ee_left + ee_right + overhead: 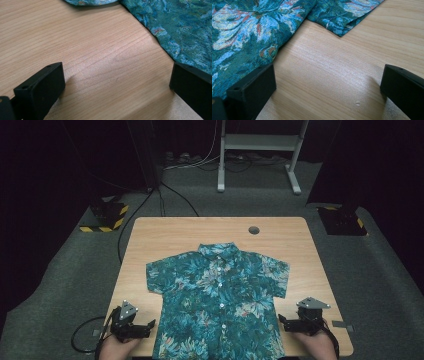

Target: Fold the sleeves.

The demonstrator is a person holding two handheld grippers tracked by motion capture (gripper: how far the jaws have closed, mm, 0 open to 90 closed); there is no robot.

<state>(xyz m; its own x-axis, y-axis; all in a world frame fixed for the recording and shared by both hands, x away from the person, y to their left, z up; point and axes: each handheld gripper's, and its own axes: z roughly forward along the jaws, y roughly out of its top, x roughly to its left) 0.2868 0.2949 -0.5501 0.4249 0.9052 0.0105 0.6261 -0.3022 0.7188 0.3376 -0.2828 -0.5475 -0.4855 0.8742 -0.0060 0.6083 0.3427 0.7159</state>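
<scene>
High view is showing a teal floral short-sleeved shirt lying flat on the wooden table, flanked by the left gripper and right gripper, both gaping wide and holding nothing; no readable writing is showing.

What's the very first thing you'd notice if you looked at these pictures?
The bright blue-green flowery shirt, spread flat and buttoned up in the middle of the wooden table, collar pointing away from the person. Next, the two black grippers at the near edge: the left gripper just beside the shirt's left side and the right gripper beside its right side, both with jaws wide open and holding nothing.
</scene>
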